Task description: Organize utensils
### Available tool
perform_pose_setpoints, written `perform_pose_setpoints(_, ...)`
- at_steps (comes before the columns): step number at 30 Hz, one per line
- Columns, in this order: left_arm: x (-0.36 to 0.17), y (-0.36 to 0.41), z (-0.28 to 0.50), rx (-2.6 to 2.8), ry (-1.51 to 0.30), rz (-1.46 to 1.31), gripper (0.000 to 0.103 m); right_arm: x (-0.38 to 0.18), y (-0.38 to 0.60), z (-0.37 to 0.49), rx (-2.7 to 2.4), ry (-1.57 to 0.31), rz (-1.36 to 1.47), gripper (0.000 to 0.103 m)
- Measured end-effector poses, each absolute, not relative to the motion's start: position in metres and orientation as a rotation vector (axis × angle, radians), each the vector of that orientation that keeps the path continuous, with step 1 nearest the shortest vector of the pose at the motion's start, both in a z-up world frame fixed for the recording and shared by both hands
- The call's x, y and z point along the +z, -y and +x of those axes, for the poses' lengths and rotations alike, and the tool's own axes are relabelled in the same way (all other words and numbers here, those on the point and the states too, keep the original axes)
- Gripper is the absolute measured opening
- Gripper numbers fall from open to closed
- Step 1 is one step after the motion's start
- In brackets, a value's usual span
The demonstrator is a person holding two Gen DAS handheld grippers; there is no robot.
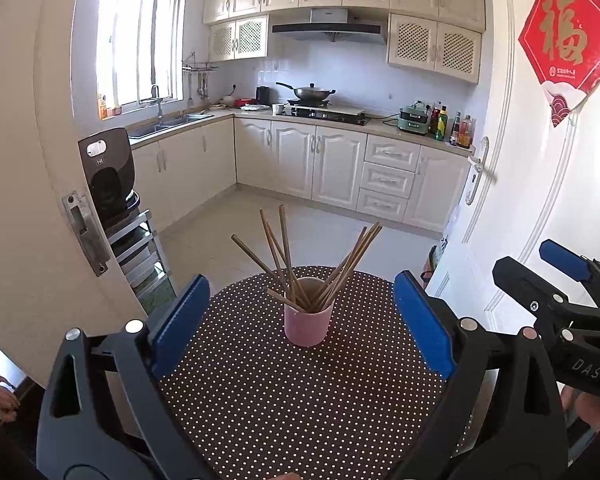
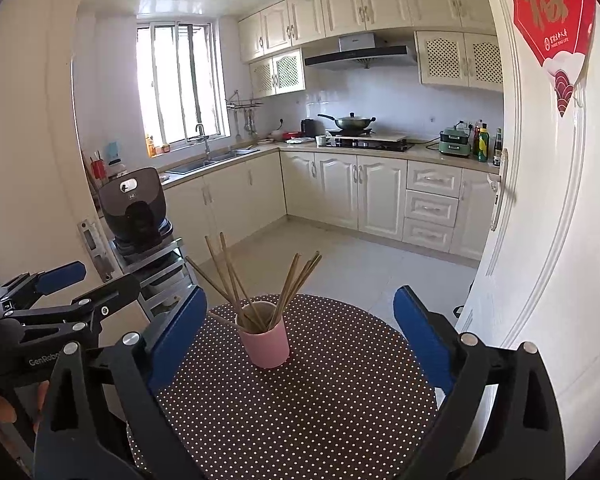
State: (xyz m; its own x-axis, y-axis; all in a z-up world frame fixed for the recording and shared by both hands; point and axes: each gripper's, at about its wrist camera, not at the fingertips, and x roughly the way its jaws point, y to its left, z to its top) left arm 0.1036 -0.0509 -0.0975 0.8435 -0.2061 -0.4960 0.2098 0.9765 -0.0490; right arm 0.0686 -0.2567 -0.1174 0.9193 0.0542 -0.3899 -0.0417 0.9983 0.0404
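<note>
On the polka-dot counter (image 1: 300, 400) stands a pink cup (image 1: 308, 326) of chopsticks (image 1: 288, 256) (fanned out); left claw (image 1: 300, 326) and right claw (image 2: 300, 344) both spread wide, pinching nothing.

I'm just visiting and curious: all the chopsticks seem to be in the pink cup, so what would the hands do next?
Probably draw both back. The chopsticks all stand in the pink cup, and the left gripper and right gripper are open and empty.
</note>
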Motion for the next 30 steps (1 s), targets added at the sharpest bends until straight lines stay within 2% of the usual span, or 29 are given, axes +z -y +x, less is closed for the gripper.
perform_pose_setpoints(30,-0.091,0.061,0.099,-0.234,-0.467,0.029,0.092,-0.116,0.257,0.069,0.048,-0.389,0.027,0.093)
